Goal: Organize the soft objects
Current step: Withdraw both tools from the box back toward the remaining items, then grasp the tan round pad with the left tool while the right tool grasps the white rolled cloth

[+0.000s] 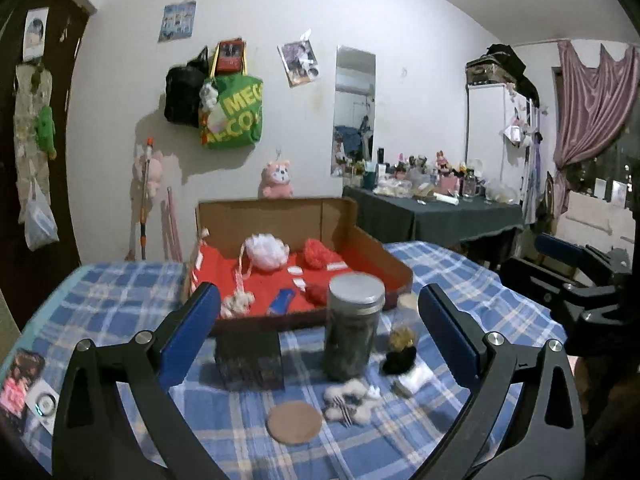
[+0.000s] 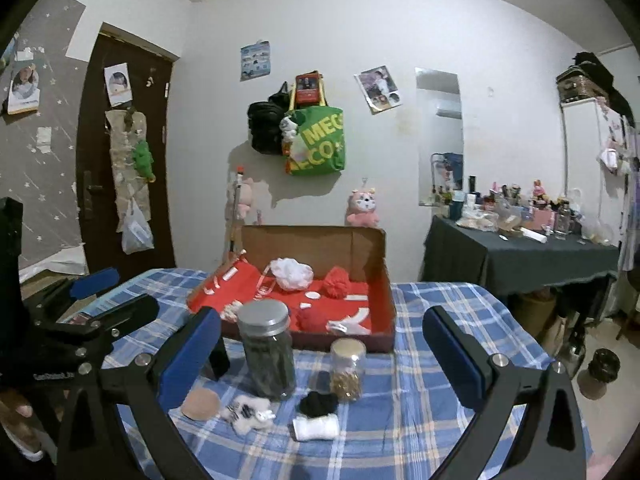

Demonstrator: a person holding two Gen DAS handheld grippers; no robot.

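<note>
A cardboard box (image 1: 360,216) (image 2: 382,276) with a red lining holds a white puff (image 1: 266,250) (image 2: 292,273), a red puff (image 1: 318,253) (image 2: 337,283), a red ball (image 2: 310,317) and a knotted rope (image 1: 237,303). On the plaid table lie a white fluffy item (image 1: 348,400) (image 2: 250,412), a black fluffy item (image 1: 400,362) (image 2: 319,403) and a white roll (image 2: 314,428). My left gripper (image 1: 318,334) is open and empty above them. My right gripper (image 2: 322,354) is open and empty.
A tall dark jar (image 1: 352,328) (image 2: 268,354), a small jar of gold bits (image 2: 347,370), a dark box (image 1: 249,360) and a round coaster (image 1: 295,422) (image 2: 200,404) stand on the table. A cluttered side table (image 2: 520,256) is at the right.
</note>
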